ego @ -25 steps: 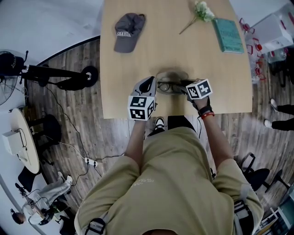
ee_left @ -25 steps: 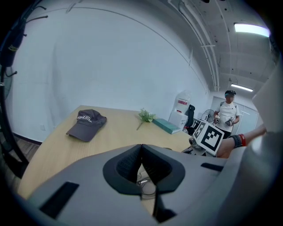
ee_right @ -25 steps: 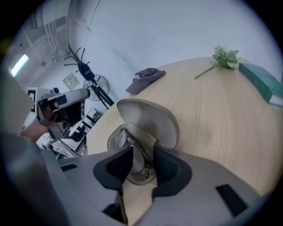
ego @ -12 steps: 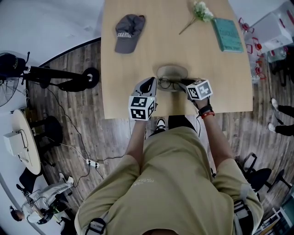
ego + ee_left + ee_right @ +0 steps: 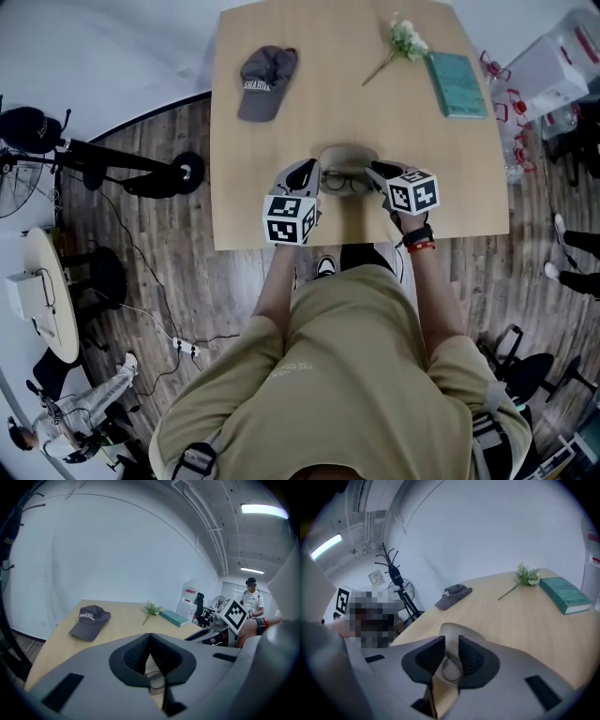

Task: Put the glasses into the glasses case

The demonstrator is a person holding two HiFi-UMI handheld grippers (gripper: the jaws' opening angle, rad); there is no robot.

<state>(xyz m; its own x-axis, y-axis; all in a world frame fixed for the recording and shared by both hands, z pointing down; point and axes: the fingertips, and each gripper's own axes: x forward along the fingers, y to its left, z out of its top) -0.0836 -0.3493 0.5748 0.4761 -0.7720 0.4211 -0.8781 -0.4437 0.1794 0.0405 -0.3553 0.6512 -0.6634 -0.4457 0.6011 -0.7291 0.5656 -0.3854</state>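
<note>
Dark-rimmed glasses (image 5: 345, 180) hang between my two grippers, just in front of the open beige glasses case (image 5: 349, 156) on the wooden table (image 5: 281, 141). My left gripper (image 5: 314, 178) is shut on their left end; in the left gripper view one lens (image 5: 157, 680) shows below the meeting pads (image 5: 140, 656). My right gripper (image 5: 373, 174) is shut on the right end. In the right gripper view a lens (image 5: 451, 667) sits between its pads, and the case (image 5: 457, 632) lies just beyond them.
A grey cap (image 5: 265, 70) lies at the table's far left. A flower sprig (image 5: 403, 39) and a teal book (image 5: 459, 82) lie at the far right. The table's near edge (image 5: 356, 239) is close behind the grippers. A white box (image 5: 553, 66) stands off the right side.
The right gripper's jaws closed on the glasses. Both grippers then rose, the right one more, lifting the glasses off the table in front of the case.
</note>
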